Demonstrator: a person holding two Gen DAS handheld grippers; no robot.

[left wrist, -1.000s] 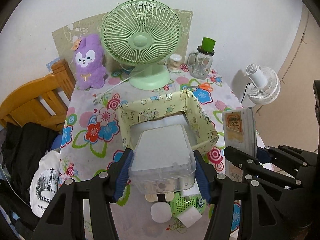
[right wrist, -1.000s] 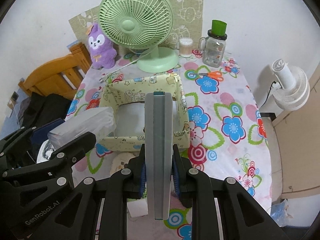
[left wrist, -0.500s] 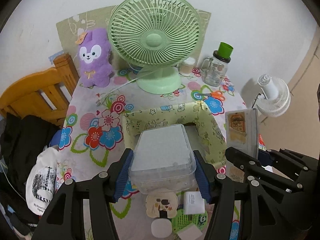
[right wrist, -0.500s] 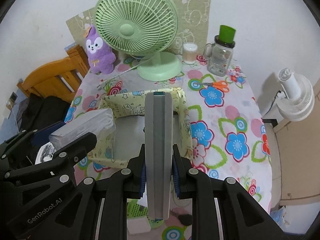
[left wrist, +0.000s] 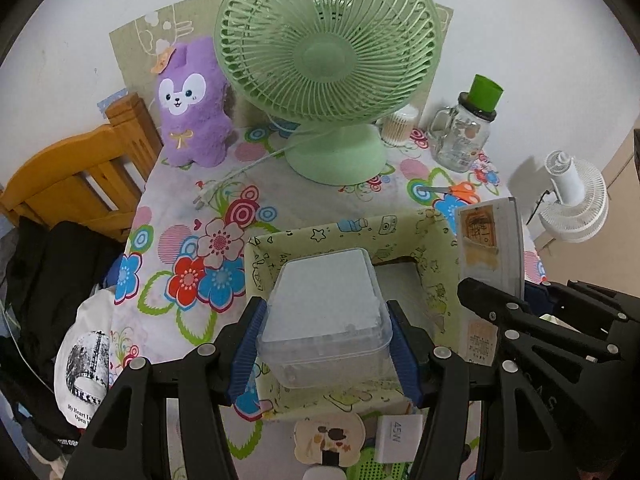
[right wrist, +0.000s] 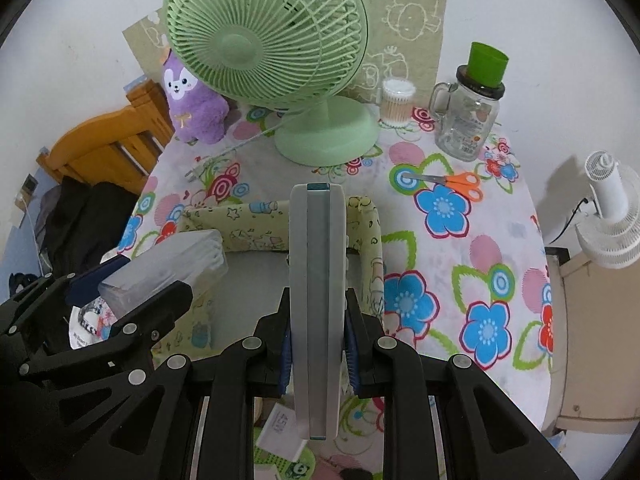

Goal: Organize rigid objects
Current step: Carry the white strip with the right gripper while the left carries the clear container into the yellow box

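Note:
My left gripper (left wrist: 325,344) is shut on a clear plastic lidded box (left wrist: 326,312), held over the near left part of a yellow patterned open box (left wrist: 340,228). My right gripper (right wrist: 318,340) is shut on a flat grey case (right wrist: 317,280) held upright on edge over the yellow box's (right wrist: 240,220) right side. The grey case also shows in the left wrist view (left wrist: 490,248), and the clear box in the right wrist view (right wrist: 168,268).
A green desk fan (left wrist: 328,60), purple plush (left wrist: 192,108), cotton swab jar (left wrist: 400,124), glass jar with green lid (left wrist: 466,132) and orange scissors (right wrist: 452,180) stand on the floral table. A white charger (left wrist: 398,436) and round card (left wrist: 328,438) lie near me. A wooden chair (left wrist: 72,180) stands left.
Both grippers moved forward toward the fan with their loads. The clear box and the grey case now hang over the yellow box instead of in front of it.

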